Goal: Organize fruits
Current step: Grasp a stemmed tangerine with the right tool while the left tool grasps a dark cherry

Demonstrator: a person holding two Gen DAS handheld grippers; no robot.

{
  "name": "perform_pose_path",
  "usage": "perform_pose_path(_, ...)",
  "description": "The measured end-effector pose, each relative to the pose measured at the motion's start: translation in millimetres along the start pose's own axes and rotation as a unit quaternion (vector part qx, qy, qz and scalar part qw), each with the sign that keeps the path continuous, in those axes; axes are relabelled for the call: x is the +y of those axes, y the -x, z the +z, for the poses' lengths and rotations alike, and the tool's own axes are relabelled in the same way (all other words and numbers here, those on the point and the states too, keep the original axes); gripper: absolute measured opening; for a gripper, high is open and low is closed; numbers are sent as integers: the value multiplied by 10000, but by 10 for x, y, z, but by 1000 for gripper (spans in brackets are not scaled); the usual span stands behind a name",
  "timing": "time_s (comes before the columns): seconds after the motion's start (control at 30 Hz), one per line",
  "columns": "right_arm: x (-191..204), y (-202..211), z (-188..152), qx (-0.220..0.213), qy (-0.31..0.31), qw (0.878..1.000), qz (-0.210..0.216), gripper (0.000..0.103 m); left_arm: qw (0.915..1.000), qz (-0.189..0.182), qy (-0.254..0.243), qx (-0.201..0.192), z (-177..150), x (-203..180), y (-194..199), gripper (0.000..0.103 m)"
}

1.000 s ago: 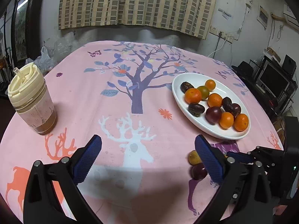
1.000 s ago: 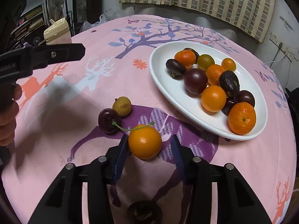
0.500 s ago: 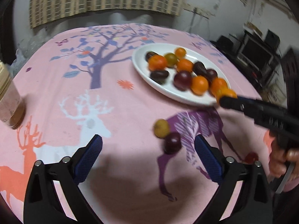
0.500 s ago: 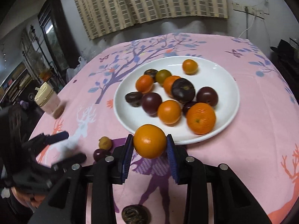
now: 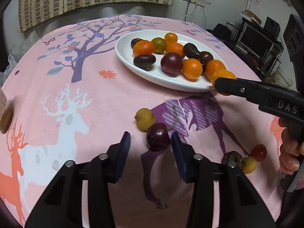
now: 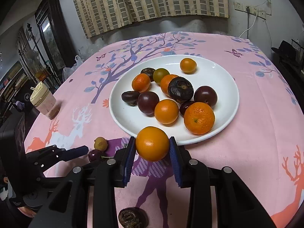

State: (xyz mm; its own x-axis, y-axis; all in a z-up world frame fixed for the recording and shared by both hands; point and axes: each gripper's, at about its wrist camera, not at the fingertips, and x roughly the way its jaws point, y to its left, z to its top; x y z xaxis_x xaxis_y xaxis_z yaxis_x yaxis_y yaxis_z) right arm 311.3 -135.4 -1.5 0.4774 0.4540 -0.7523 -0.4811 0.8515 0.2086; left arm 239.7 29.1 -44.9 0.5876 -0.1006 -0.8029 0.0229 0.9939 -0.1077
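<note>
My right gripper (image 6: 152, 146) is shut on an orange fruit (image 6: 152, 143) and holds it above the near rim of the white plate (image 6: 226, 76), which carries several orange and dark fruits. In the left wrist view the orange fruit (image 5: 222, 76) sits at the plate (image 5: 123, 47) edge in the right gripper's fingers. My left gripper (image 5: 151, 139) is open around a dark cherry (image 5: 158, 136) on the cloth; the right pad is close to it. A yellow longan (image 5: 145, 119) lies just beyond it.
The pink patterned tablecloth (image 5: 76, 95) covers the table. A lidded cup (image 6: 44, 102) stands at the left. A dark wrinkled fruit (image 5: 233, 156), a yellow fruit (image 5: 249, 164) and a red cherry (image 5: 259, 152) lie near the right hand. Shelves and a monitor stand beyond the table's right edge.
My right gripper has lifted the orange fruit from the cloth to the plate's near rim. My left gripper has moved right and forward, and its jaws have narrowed around the dark cherry.
</note>
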Motion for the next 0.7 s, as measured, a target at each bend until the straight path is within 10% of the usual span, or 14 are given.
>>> perform_pose_path(0.7, -12, 137, 23, -243, 56, 9997, -63, 36, 9985, -157, -180, -501, -13, -132, 307, 26)
